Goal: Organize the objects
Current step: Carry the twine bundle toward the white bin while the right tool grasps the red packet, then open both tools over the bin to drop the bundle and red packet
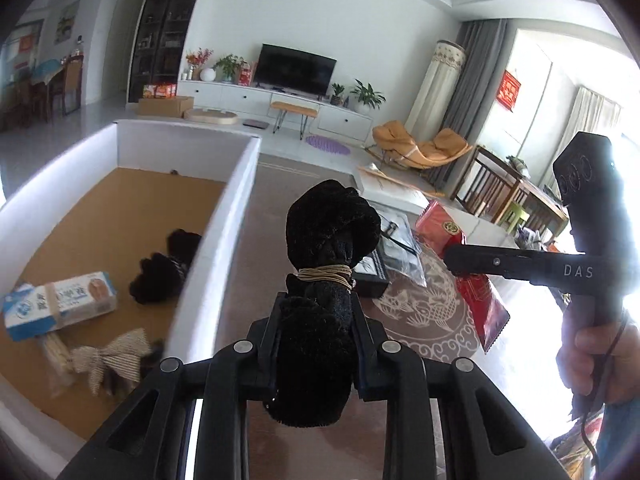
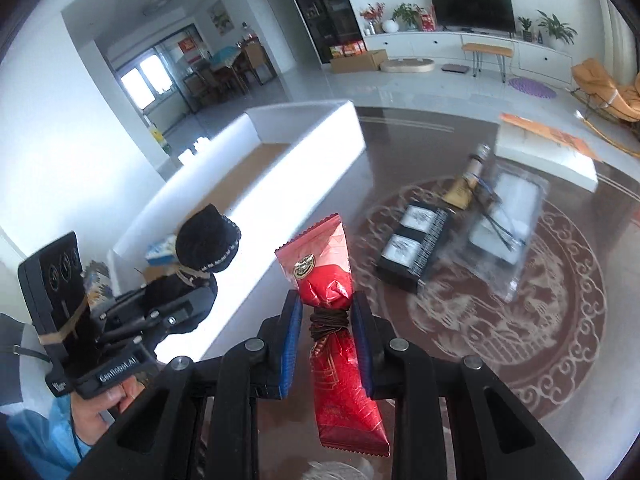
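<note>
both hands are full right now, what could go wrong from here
1. The left gripper pinches only the lower part of the soft black bundle, so its heavy top could flop or slip on the way to the white box.
2. The right gripper squeezes the red packet at its tied waist, which might crush it.
3. The grippers are close together, so they could bump each other.
</note>
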Available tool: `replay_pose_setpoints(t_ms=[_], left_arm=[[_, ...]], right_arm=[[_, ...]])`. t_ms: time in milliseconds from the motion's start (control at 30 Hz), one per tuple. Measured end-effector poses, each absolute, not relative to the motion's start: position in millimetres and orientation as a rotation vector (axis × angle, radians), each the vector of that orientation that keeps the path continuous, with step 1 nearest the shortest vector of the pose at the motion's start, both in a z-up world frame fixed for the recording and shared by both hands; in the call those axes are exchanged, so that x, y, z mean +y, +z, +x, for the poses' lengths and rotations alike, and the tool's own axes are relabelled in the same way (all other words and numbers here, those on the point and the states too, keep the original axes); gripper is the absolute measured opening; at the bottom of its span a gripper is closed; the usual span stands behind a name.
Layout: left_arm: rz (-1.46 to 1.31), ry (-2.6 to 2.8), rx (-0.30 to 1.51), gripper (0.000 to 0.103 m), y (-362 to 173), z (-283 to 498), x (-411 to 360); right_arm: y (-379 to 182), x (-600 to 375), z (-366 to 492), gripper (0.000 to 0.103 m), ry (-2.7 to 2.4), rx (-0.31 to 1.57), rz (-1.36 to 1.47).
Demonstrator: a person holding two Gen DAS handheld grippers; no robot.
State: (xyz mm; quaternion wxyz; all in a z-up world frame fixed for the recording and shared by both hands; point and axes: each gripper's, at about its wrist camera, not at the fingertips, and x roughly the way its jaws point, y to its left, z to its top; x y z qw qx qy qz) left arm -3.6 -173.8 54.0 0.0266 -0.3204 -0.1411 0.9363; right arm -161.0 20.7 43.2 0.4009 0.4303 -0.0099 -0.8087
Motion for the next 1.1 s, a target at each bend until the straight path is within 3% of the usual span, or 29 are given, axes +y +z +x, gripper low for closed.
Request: replay_pose_setpoints(t_ms=[167,333,400,467,567,633,700,733,767,867,1000,1100], left_arm=[[-1.077,3.075,-0.464,0.026,64.7,2.3,-260.4],[-1.277,3.136,-0.472,0.029,49.2,-3.2,-321.4],[-1.396,3.156,-0.458,0.040,36.9,-7.3,-332.3],[-1.468,3.161,-0.463,0.072,25.7,-8.7,-338.0],[-1.383,3.245,-0.479,0.074,27.5,2.9,-331.9],[-1.297,3.304,-0.497,0.074,34.3,14.3,-316.9],[-1.177,3.318,-0.515,0.074,42.9,26.5,-291.5],[-1.108,3.308,-0.508,0.076,47.3,33.5,-272.6],[-1.043,3.289,-0.490,0.083,52.9,39.4,-252.5],[-0.862,3.182,-0.427,0.102,62.0,53.3,-186.7],[-0.888,2.925,-0.239,0.103,46.8,43.3,-93.7],[-0.989,2.832,-0.045,0.103,17.5,28.9,-41.6]], right_arm=[[59.8,-94.7,-153.8,0.026,-1.919,-0.093,1.003],[32.5,-190.0,-144.9,0.026,-1.853,-0.029,1.056],[13.9,-213.7,-143.9,0.028,-1.869,0.031,1.098],[-3.2,-222.9,-146.1,0.051,-1.877,0.027,1.155],[-6.7,-205.2,-146.4,0.057,-1.897,-0.062,1.134],[2.3,-176.2,-146.7,0.062,-1.950,-0.080,1.051],[16.0,-139.7,-140.4,0.077,-2.056,-0.068,0.937],[20.0,-118.2,-137.2,0.091,-2.123,-0.053,0.885],[23.8,-95.5,-130.6,0.101,-2.195,-0.029,0.841],[11.4,-25.3,-119.7,0.102,-2.390,0.092,0.796],[-25.3,59.6,-117.9,0.102,-2.575,0.291,0.936],[-46.1,110.6,-115.1,0.102,-2.648,0.312,1.048]])
